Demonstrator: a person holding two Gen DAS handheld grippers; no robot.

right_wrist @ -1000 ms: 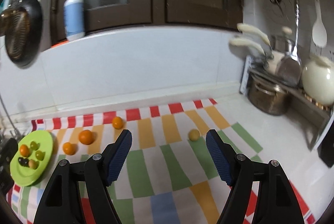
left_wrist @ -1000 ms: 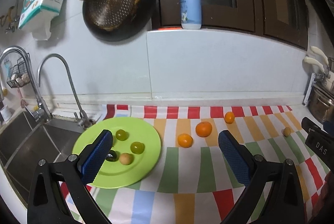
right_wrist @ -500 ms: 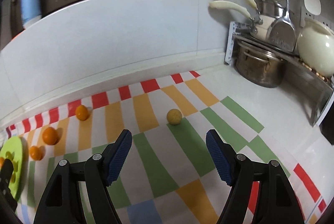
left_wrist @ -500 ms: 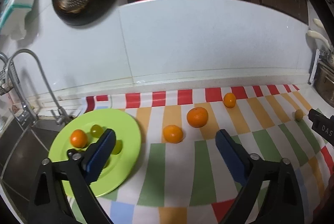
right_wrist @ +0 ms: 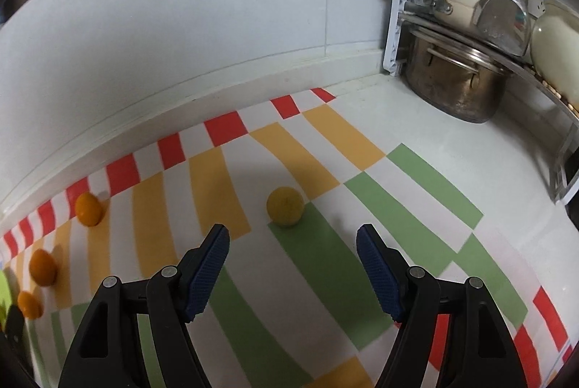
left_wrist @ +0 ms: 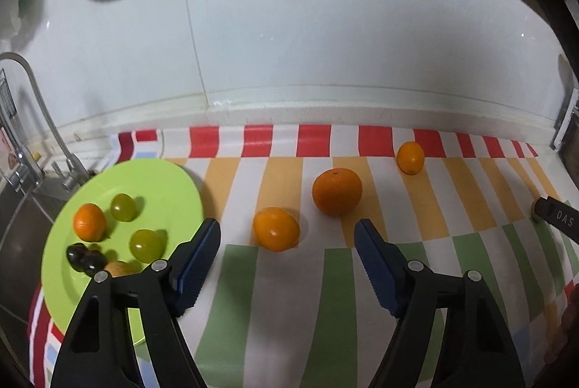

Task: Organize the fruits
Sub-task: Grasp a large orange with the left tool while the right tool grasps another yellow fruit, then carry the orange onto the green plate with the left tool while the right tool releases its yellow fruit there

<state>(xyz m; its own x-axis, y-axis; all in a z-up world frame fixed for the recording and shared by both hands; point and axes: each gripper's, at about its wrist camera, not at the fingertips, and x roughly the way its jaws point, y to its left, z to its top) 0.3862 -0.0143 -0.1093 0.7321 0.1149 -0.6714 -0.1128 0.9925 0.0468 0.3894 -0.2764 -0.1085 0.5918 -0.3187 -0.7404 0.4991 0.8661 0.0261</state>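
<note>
Right now your left gripper (left_wrist: 287, 241) tilts down toward the striped cloth (left_wrist: 336, 308); its jaws have just been closing but stand apart with nothing between the pads, and a small orange fruit (left_wrist: 276, 229) lies just ahead of the gap. Beyond it sit a larger orange (left_wrist: 337, 191) and another small one (left_wrist: 410, 157). To the left, the green plate (left_wrist: 163, 185) holds an orange fruit, two green grapes and dark grapes. Your right gripper (right_wrist: 293, 250) also angles down, jaws apart and empty, aimed at the yellow fruit (right_wrist: 285, 205) on the cloth, near but untouched.
</note>
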